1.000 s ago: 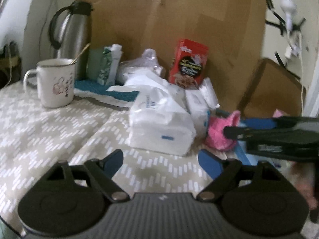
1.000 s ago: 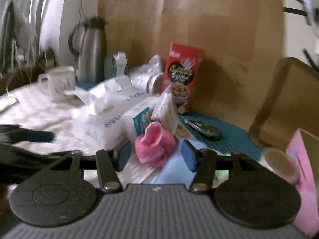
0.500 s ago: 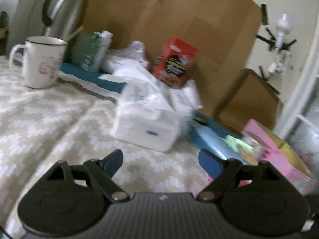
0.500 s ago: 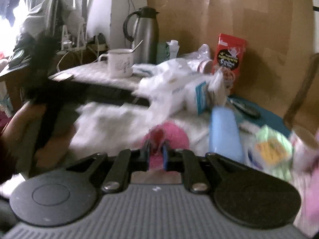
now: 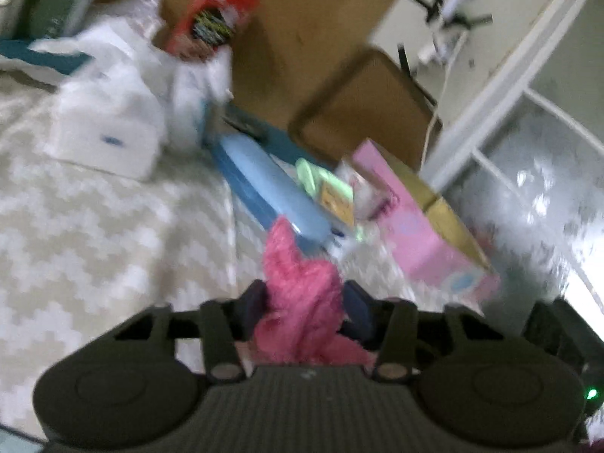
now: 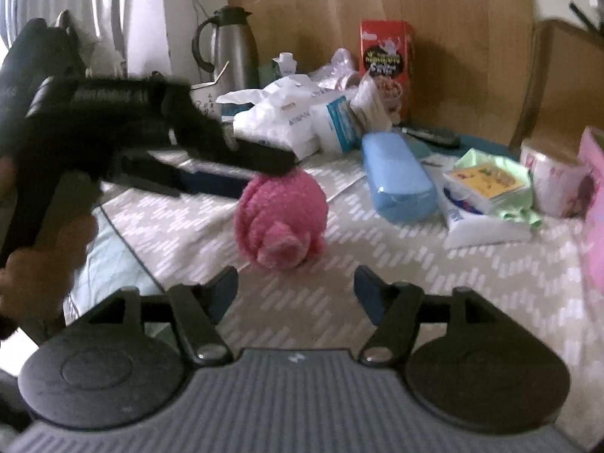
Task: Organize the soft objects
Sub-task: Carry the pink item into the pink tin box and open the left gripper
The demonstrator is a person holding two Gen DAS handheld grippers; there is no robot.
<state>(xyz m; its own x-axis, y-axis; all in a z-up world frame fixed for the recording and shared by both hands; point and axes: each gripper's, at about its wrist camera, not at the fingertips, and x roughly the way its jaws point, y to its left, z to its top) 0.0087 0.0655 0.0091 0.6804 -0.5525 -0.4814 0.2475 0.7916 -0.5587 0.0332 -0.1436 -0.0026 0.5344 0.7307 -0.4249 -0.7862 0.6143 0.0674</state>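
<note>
Pink fuzzy bundle (image 6: 281, 217): soft, rolled, plush-like. Gripped at its upper side between the narrowed blue pads of the left gripper (image 5: 304, 307), pressed in on both flanks, underside apparently touching the patterned tablecloth (image 6: 415, 283); whether fully lifted cannot be told. Sits near the table's front edge, well apart from the clutter behind. Grip placed high, probably so the roll stays together when carried.

Right gripper (image 6: 296, 288): jaws spread wide, nothing between them. Positioned just short of the bundle, pointed at it; judged as standing clear so the other tool has sole hold.

Blue soft pack (image 6: 396, 177): lying flat behind and to the right of the bundle, not touching it. Likely another candidate for sorting.

Green-wrapped tissue pack (image 6: 487, 181): stacked on a white pack, right of the blue one.

White plastic-wrapped packs (image 6: 290, 120): heaped further back, loose film sticking up.

Red cereal box (image 6: 387, 64): upright against the cardboard sheet (image 6: 434, 19), out of the working area.

Steel thermos jug (image 6: 234, 51): upright at the back left, partly hidden by the left tool's body.

Pink box (image 5: 434, 226): at the right table edge, top open; possibly a destination, not confirmable.

Left wrist view heavily blurred; fine detail unreadable.
</note>
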